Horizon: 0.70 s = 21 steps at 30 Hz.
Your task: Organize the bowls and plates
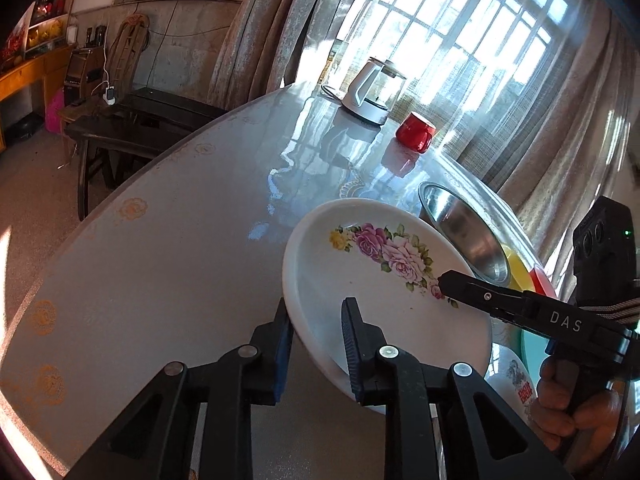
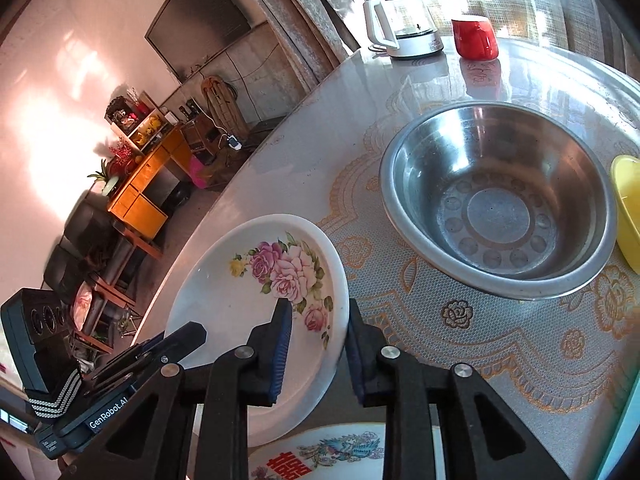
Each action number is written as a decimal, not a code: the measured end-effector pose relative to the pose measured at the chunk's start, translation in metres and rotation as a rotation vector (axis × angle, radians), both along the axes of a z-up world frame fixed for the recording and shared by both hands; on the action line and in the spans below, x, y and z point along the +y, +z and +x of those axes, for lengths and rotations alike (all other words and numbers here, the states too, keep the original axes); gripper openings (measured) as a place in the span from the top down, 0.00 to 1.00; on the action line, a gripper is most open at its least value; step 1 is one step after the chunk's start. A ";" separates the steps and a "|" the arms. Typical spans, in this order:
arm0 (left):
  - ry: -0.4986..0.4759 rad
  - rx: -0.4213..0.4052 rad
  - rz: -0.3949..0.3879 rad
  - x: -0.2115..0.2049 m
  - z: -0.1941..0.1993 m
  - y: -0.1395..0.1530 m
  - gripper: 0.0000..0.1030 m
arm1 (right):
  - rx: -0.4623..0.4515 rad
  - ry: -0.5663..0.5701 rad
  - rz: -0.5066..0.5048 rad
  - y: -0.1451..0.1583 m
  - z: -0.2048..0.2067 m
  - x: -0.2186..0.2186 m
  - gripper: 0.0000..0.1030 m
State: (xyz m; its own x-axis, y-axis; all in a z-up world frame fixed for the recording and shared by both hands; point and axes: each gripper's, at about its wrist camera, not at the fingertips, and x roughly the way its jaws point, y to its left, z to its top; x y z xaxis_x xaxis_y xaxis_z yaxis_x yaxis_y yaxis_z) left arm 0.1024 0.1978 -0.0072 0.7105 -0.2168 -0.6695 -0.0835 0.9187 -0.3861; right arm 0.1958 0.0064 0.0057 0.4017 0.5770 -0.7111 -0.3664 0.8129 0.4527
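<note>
Both tongs – left [image 1: 316,344], right [image 2: 320,344] – straddle floral plate [image 1: 360,280] rim (lifted, tilted).

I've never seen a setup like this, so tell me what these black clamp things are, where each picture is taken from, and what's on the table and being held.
No robot here: a person holds a two-finger clamp in each hand, each with a camera looking along its fingers. One picture comes from the left gripper, the other from the right gripper. Both straddle the rim of one white floral plate, at opposite edges, holding it tilted above the table; the jaws look closed on it. Each view also shows the other tool. On the table lie a steel bowl, a yellow bowl, a red mug and a glass kettle. Another printed plate lies below.
</note>
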 end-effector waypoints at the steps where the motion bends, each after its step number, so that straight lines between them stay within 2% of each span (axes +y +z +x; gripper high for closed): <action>1: -0.010 -0.008 0.002 -0.003 -0.002 0.004 0.78 | -0.005 -0.005 0.011 0.002 -0.003 -0.005 0.74; 9: -0.120 -0.047 0.018 -0.048 -0.017 0.027 0.78 | -0.054 -0.078 0.052 0.019 -0.039 -0.053 0.74; 21: -0.338 -0.045 0.051 -0.158 -0.021 0.041 0.78 | -0.089 -0.288 0.099 0.025 -0.100 -0.164 0.74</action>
State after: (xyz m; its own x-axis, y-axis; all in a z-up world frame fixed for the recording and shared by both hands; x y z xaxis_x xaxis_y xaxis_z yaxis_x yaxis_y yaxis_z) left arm 0.0813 0.0397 0.0339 0.6332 -0.4122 -0.6551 0.2451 0.9096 -0.3354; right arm 0.0954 -0.1579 0.0305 0.6164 0.4950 -0.6123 -0.1693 0.8428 0.5110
